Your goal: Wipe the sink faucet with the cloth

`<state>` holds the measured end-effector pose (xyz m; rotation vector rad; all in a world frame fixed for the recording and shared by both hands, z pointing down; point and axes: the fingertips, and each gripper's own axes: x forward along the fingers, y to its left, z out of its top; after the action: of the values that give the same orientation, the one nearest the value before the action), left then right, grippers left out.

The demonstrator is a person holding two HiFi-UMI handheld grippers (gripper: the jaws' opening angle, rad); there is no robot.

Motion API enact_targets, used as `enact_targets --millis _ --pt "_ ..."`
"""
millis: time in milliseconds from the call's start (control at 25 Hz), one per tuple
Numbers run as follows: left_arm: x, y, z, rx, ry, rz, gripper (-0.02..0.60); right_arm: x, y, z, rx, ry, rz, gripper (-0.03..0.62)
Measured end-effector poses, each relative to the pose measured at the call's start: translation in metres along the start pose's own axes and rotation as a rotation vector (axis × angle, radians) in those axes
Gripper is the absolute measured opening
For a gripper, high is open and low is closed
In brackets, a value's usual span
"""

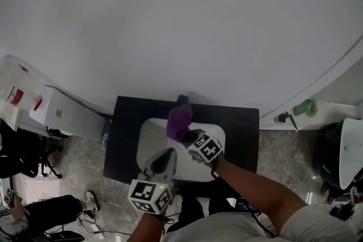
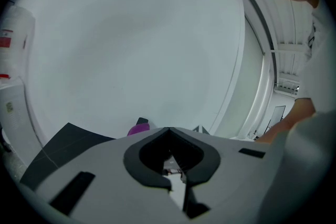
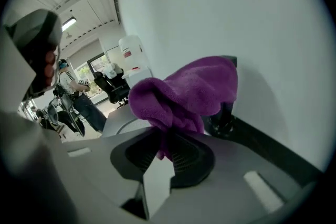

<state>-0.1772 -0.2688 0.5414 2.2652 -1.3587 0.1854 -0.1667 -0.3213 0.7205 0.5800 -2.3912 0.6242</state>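
Note:
A black faucet stands at the back of a white sink basin set in a black counter. My right gripper is shut on a purple cloth, which hangs bunched just in front of the faucet. In the right gripper view the cloth drapes over the top of the faucet, rising from the gripper. My left gripper hovers over the basin's near side, shut and holding nothing. The left gripper view shows its tips together and a bit of cloth beyond.
A plain white wall rises right behind the counter. White boxes stand on the floor to the left. To the right a white ledge carries a green object, with a dark round bin below it. People and chairs show in the room behind.

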Motion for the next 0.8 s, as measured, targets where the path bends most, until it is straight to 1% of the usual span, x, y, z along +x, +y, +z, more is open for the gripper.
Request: enact_targets --millis 40,120,200,280,360,440,520,600,720,800 --pt "0.000 0.000 0.001 0.000 -0.003 -0.002 0.006 -0.004 0.005 -0.013 0.004 0.018 0.010 0.055" --pt "0.001 0.000 0.003 -0.001 -0.007 -0.006 0.006 -0.018 0.004 -0.030 0.017 0.031 -0.001 0.055" --pt "0.003 -0.002 0.005 0.000 -0.010 -0.011 0.006 -0.039 -0.010 -0.025 0.034 -0.005 -0.035 0.055" --pt "0.006 -0.005 0.008 0.006 -0.014 -0.017 0.006 -0.067 -0.028 0.003 0.028 -0.077 -0.084 0.055" --pt "0.011 -0.008 0.009 0.011 -0.015 -0.022 0.006 -0.091 -0.050 0.040 -0.003 -0.145 -0.139 0.055" --pt "0.015 -0.009 0.011 0.011 -0.014 -0.025 0.006 -0.101 -0.072 0.070 -0.037 -0.169 -0.188 0.055" --pt "0.019 -0.009 0.012 0.010 -0.010 -0.027 0.006 -0.092 -0.092 0.086 -0.056 -0.147 -0.218 0.055" --pt "0.024 -0.007 0.012 0.010 -0.006 -0.027 0.006 -0.069 -0.108 0.091 -0.066 -0.106 -0.227 0.055" --pt "0.030 -0.003 0.008 0.007 0.000 -0.020 0.006 -0.032 -0.123 0.085 -0.081 -0.053 -0.231 0.055" --pt "0.032 0.001 0.004 0.003 0.007 -0.015 0.006 -0.014 -0.133 0.072 -0.061 -0.033 -0.233 0.054"
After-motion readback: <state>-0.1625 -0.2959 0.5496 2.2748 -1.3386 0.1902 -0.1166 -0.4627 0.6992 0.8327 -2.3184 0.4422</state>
